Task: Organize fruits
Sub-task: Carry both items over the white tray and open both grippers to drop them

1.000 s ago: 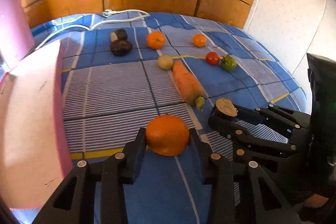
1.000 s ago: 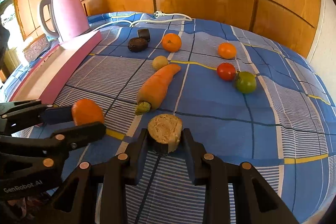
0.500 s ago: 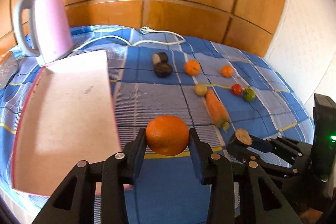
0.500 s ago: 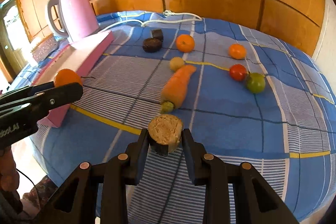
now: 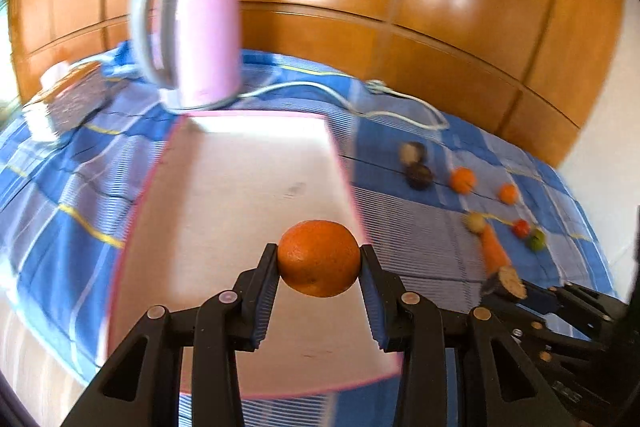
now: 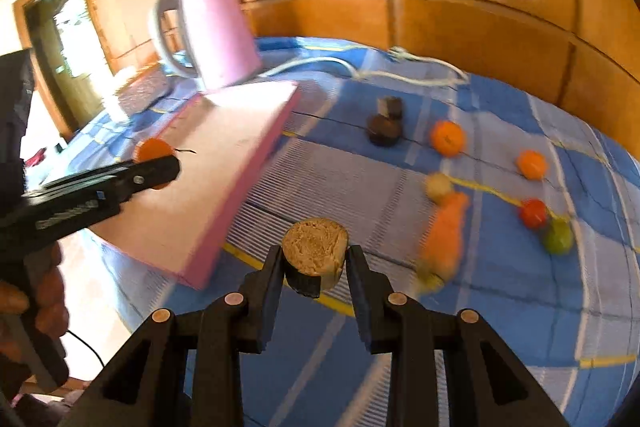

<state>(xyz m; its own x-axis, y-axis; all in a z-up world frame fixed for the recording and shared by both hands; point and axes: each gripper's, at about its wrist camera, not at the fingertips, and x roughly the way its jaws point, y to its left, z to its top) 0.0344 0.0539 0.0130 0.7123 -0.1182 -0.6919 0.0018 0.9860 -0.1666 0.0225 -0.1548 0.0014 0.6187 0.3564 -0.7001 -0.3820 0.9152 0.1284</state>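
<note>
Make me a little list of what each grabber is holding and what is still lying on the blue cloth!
left gripper: shut on orange, over the pink board
right gripper: shut on cut brown piece
on the cloth: carrot, two small oranges, red tomato, green tomato, pale round fruit, two dark pieces
behind the board: pink kettle

Your left wrist camera looked steeply down along its claw (image 5: 319,259) over the pink tray (image 5: 224,195). Your right one, close beside, faced the blue checked bed (image 6: 520,307); both shared the kettle (image 5: 192,35) and scattered fruit.
</note>
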